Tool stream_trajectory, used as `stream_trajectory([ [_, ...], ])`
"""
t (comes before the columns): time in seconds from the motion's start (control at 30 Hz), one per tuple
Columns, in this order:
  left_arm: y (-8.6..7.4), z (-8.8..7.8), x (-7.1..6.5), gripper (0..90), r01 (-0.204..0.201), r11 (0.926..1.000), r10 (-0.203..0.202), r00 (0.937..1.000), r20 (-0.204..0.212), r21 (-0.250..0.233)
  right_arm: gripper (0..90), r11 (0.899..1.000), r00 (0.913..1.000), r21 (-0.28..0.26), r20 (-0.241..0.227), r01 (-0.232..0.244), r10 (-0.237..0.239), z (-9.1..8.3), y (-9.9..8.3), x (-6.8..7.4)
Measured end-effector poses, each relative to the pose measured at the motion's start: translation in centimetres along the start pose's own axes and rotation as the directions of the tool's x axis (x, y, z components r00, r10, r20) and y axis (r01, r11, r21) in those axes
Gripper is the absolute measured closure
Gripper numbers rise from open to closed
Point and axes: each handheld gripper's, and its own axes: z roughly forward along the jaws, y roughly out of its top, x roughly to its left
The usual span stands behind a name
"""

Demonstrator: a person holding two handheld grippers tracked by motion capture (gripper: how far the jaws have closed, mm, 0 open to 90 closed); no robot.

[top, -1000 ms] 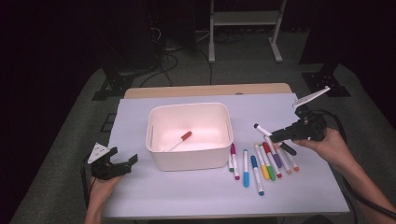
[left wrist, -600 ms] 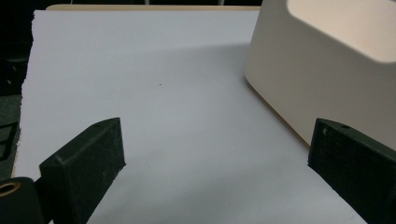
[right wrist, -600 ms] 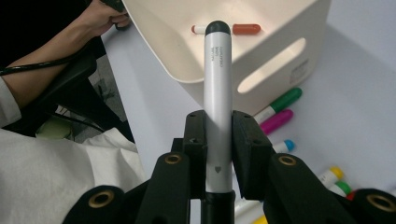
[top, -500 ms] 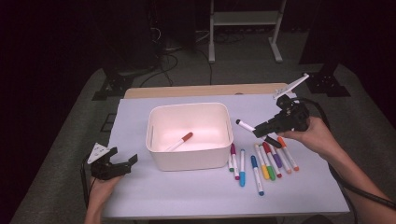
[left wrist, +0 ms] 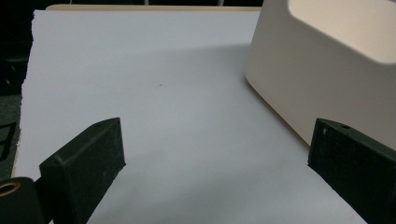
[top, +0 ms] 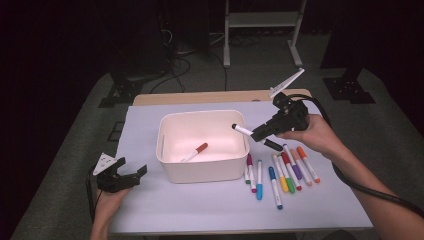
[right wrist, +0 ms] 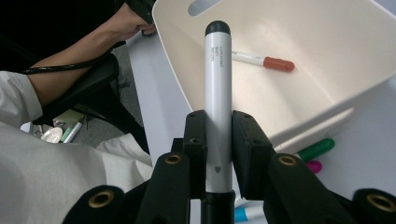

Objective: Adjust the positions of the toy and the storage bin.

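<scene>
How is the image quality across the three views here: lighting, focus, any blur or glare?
High view: table brightly lit, surroundings nearly black, picture soft, no glare. Left gripper view: evenly lit; bin casts a faint shadow; the near jaws look slightly soft. Right gripper view: the black-capped marker in the right tongs is sharp, its print legible; the red-capped marker is softer.

The white marker (right wrist: 218,107) at the centre of the right gripper view carries a few lines of small grey print near its dark tip, too small to read.
</scene>
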Motion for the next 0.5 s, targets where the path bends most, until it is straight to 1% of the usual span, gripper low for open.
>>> stream_trajectory([
  [0.33, 0.0, -0.1, 0.1, 2.5, -0.004, 1.0000, 0.004, 1.0000, 0.003, -0.002, 75.5, 0.998, 0.9995, 0.054, -0.023, 0.022, -0.020, 2.2, 2.7, 0.1],
  [0.4, 0.0, -0.1, 0.1, 2.5, -0.006, 1.0000, 0.006, 1.0000, 0.004, -0.005, 75.5, 0.997, 0.9989, 0.059, -0.028, 0.038, -0.037, 2.8, 3.2, 0.2],
  [0.5, 0.0, -0.1, 0.1, 2.5, -0.007, 1.0000, 0.007, 1.0000, 0.004, -0.004, 75.5, 0.996, 0.9982, 0.072, -0.035, 0.051, -0.048, 3.5, 4.0, 0.4],
])
